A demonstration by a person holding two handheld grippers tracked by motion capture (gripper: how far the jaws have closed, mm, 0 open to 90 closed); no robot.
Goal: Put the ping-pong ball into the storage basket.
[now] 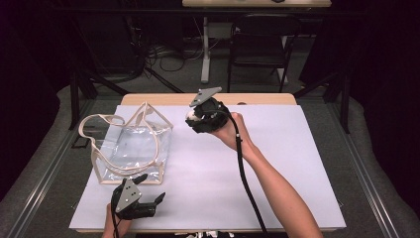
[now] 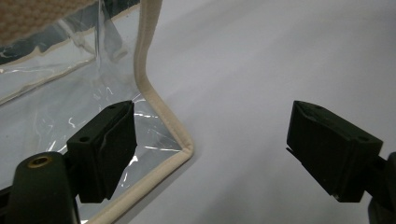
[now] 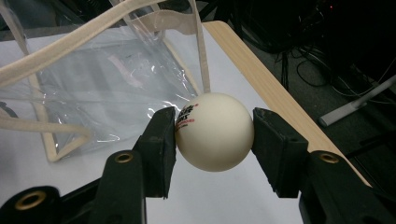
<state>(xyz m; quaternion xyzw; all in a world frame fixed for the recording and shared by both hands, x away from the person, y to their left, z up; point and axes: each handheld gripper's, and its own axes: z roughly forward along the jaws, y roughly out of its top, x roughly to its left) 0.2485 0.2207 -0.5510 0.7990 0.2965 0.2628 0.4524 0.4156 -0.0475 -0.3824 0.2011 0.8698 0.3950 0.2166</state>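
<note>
Carry step: my right gripper (image 3: 215,135) is clamped on the ball (image 3: 215,133), up at 12 o'clock, right of the bag (image 1: 131,144). Left gripper (image 2: 210,144) gapes at bag's corner. Next: pin bag, drop ball in.

Black folding chair (image 1: 261,42) behind table (image 1: 257,99)

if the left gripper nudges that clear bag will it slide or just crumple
The clear bag would probably crumple first: its thin plastic walls already show creases and its handles droop. The cream trim at the corner by the open left gripper looks firmer, so a push there may slide it across the table. With nothing seen inside, it likely moves easily and could tip.
</note>
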